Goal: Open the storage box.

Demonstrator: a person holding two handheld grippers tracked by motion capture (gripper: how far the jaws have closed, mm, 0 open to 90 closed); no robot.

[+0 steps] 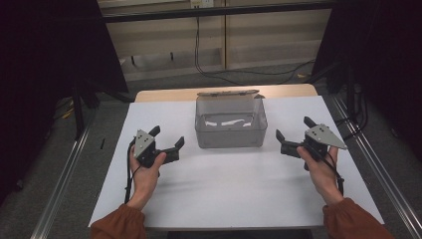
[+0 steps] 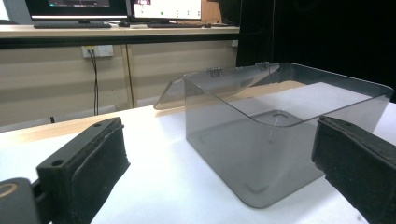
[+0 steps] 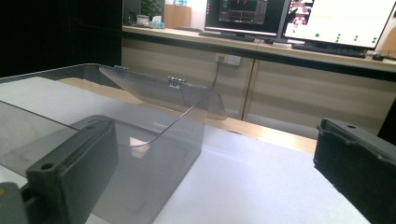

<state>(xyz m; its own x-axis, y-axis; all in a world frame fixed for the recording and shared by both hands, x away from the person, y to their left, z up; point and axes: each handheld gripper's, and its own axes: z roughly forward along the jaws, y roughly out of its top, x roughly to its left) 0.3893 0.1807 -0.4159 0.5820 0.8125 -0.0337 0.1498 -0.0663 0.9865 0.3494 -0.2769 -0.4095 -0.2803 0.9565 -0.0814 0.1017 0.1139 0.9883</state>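
The clear plastic box (image 1: 230,128) stands upright near the middle of the white table (image 1: 229,199), a little toward the far side, with its hinged lid (image 1: 229,92) thrown open and hanging back behind the rear wall. As far as I can see through the walls, the box is empty; only reflections show on its floor. In the left gripper view the box (image 2: 275,140) sits just ahead and to one side of my jaws, its nearest corner rounded and its rim bare. In the right gripper view the lid (image 3: 163,91) leans away on two small hinges, and the box wall overlaps my near jaw.

My left gripper (image 1: 166,142) hovers beside the box's left wall, jaws spread wide and holding nothing. My right gripper (image 1: 293,134) hovers off the right wall, likewise wide open and empty. Both are clear of the plastic, one on each flank, jaws pointing inward at the box.

I judge this to be the approach: I am framing the box from both sides and have not yet touched it. With the lid open and nothing inside, the likely work is closing the lid or taking hold of the box. Next I need to bring one gripper in to steady a side wall, then carry the other behind to catch the lid's free edge, closing gently, since thin smooth plastic may slip or flex.
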